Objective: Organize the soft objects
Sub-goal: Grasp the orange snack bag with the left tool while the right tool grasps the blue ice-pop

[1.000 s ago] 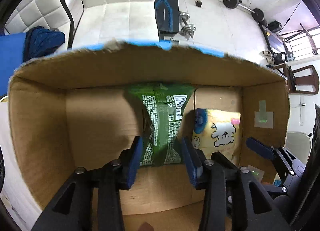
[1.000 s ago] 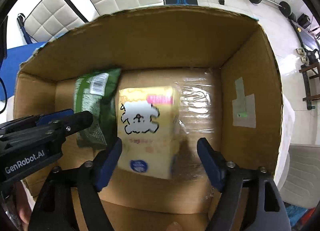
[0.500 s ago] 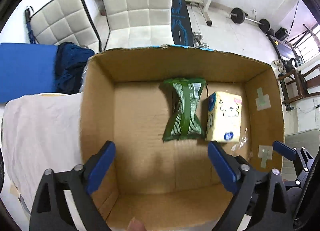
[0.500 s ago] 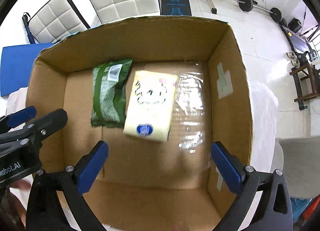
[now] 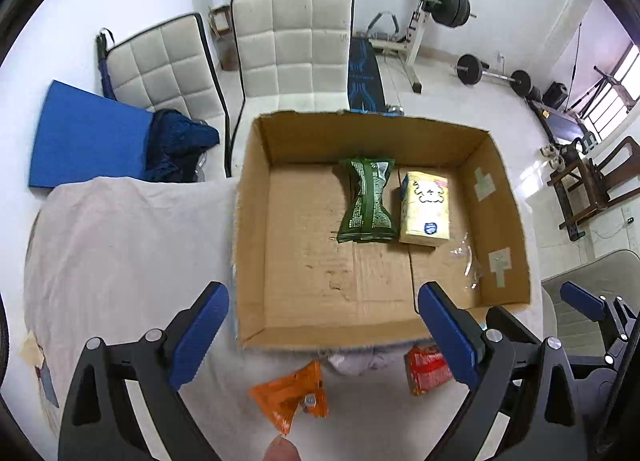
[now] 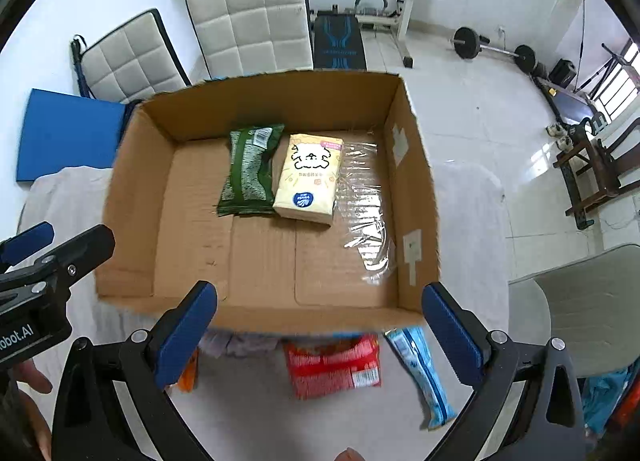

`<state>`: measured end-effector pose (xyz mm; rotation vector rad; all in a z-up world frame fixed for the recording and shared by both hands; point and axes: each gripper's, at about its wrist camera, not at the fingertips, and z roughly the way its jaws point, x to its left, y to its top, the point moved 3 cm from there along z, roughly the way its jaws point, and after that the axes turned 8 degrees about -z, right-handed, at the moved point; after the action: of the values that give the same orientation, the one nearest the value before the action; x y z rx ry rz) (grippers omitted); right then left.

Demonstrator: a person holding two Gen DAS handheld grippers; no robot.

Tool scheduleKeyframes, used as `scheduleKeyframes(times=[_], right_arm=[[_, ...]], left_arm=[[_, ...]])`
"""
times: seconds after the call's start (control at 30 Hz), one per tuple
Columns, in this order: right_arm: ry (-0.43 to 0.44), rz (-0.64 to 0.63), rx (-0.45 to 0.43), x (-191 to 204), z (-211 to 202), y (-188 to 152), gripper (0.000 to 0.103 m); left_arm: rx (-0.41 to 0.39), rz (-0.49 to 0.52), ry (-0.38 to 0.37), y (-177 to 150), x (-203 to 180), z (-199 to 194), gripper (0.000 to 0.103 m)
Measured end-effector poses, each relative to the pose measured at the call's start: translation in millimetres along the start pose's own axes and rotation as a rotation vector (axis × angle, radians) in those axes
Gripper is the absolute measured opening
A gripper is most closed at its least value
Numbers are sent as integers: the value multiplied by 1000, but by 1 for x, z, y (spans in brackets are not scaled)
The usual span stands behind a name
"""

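Note:
An open cardboard box (image 5: 248, 229) (image 6: 416, 197) stands on a table under a white cloth. A green snack bag (image 5: 366, 201) (image 6: 250, 169) and a yellow tissue pack (image 5: 426, 207) (image 6: 310, 177) lie side by side on the box floor. My left gripper (image 5: 324, 335) hangs open above the box's near wall with nothing between its fingers. My right gripper (image 6: 320, 327) is open too, also empty, over the near wall. On the cloth in front of the box lie an orange packet (image 5: 290, 395), a red packet (image 6: 334, 365) (image 5: 426, 373) and a light blue packet (image 6: 424, 377).
Clear tape (image 6: 364, 197) shines on the box floor at the right. White padded chairs (image 5: 292, 45), a blue mat (image 5: 88, 141) and a weight bench with barbells (image 5: 436, 5) stand behind the table. A grey chair (image 6: 580, 309) is at the right.
Both grippers opened, letting go of the green bag and the tissue pack inside the box, then rose and drew back. The packets in front of the box came into view.

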<state>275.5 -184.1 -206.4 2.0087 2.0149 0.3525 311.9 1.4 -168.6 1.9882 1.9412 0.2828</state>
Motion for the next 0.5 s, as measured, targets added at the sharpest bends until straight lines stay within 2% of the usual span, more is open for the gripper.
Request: scheduleKeyframes(times=[0.33, 0.4, 0.5], right_arm=[[63, 6, -76, 0, -74, -28, 103], [61, 13, -77, -6, -80, -33, 103], [32, 49, -47, -31, -76, -46, 103]], left_arm=[[-79, 0, 0, -24, -11, -60, 97], [-80, -21, -2, -28, -9, -64, 97], [-86, -43, 38, -41, -4, -62, 97]])
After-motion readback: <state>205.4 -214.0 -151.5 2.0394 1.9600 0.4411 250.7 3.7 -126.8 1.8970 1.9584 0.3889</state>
